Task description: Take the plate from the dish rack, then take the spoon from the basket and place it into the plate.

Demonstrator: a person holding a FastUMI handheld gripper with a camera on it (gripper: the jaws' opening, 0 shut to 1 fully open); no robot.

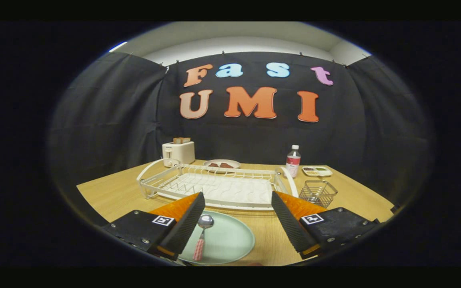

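Light wooden tabletop (110,192) inside a booth of black cloth walls. White dish rack (214,188) at mid-table; behind the rack a toaster (179,152), a small plate of food (221,164), a bottle (293,161) and a tray (317,171); right of the rack a wire basket (317,193). Claw (238,224) spread wide, holding nothing. In front of the rack, pale green plate (230,240) between the fingers, spoon (202,236) lying in it, beside the left finger.

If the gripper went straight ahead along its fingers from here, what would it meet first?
Probably the near rim of the white dish rack, just beyond the open gripper. The spoon lies on the plate below, though height is unclear.
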